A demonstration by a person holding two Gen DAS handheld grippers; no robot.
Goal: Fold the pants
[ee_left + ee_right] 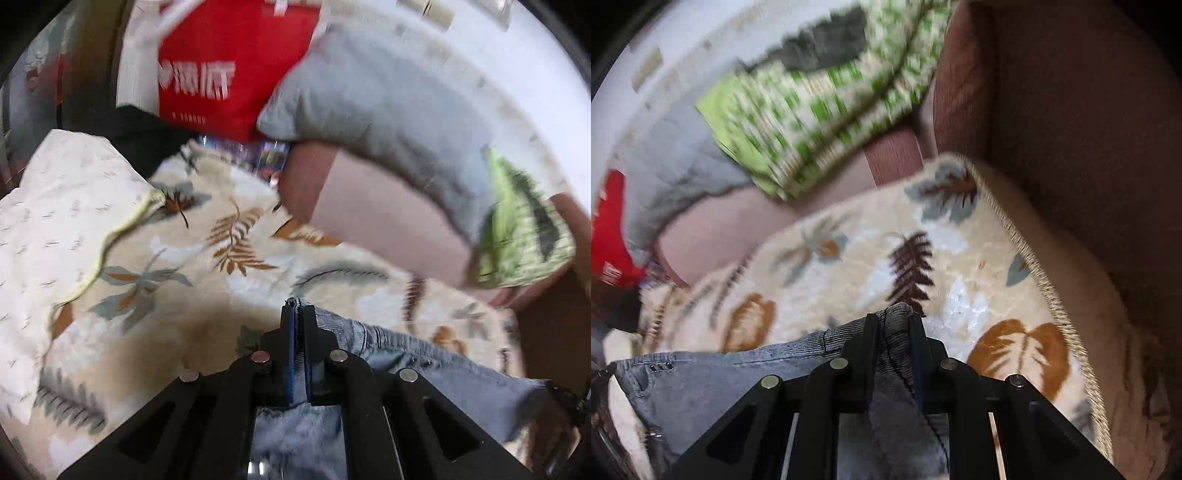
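Between the black fingers of the left gripper (299, 325) a narrow edge of the light blue jeans (436, 373) is pinched, the jaws closed tight on the denim; the cloth runs off to the right from the clamp and hangs below the fingers too; in the right wrist view the right gripper (894, 325) is likewise clenched on a bunched corner of the jeans (701, 384), whose waistband with a belt loop stretches away to the left; both grips sit just over a cream leaf-print blanket (229, 258) (871, 251) with brown and grey-blue fronds, its braided hem curving along the right side in the right view; to the left of the left gripper a pale patterned pillow (62, 221) with a yellow piped edge lies on the blanket; farther back a pink sofa cushion (373, 221) rises behind the blanket, with a grey pillow (373, 99) resting on top of it and a green-and-white checked cloth (517, 229) (820, 99) beside that; farthest off, a red bag with white lettering (225, 66) stands blurred behind the pillows.
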